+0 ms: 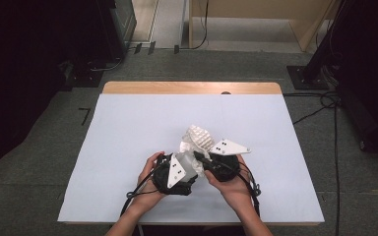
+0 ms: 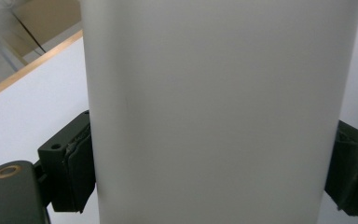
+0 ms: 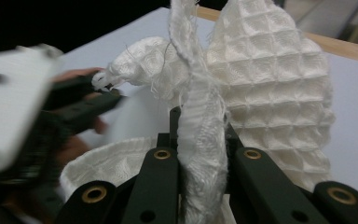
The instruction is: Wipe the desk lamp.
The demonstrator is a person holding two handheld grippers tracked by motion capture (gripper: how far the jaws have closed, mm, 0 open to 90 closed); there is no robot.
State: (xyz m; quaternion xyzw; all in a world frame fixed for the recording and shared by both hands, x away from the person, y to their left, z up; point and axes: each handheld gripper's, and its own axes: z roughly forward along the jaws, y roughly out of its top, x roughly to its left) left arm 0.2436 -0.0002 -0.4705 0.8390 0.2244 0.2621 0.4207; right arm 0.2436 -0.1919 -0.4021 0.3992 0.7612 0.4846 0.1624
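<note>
A white waffle-weave cloth (image 1: 199,136) stands bunched up near the middle of the table. My right gripper (image 1: 203,158) is shut on a twisted fold of it, and in the right gripper view the cloth (image 3: 261,79) rises from between the black jaws of that gripper (image 3: 200,140). Just left of it, my left gripper (image 1: 189,169) is shut on a smooth white container (image 1: 191,166). In the left gripper view the container (image 2: 214,102) is upright, with a pad (image 2: 77,168) of the left gripper (image 2: 209,172) pressed to each side. The two grippers are close together.
A white sheet (image 1: 128,132) covers the table, with a wooden strip (image 1: 192,87) along the far edge. Cables (image 1: 325,105) lie on the grey floor to the right. A dark stand (image 1: 305,73) sits beyond the far right corner.
</note>
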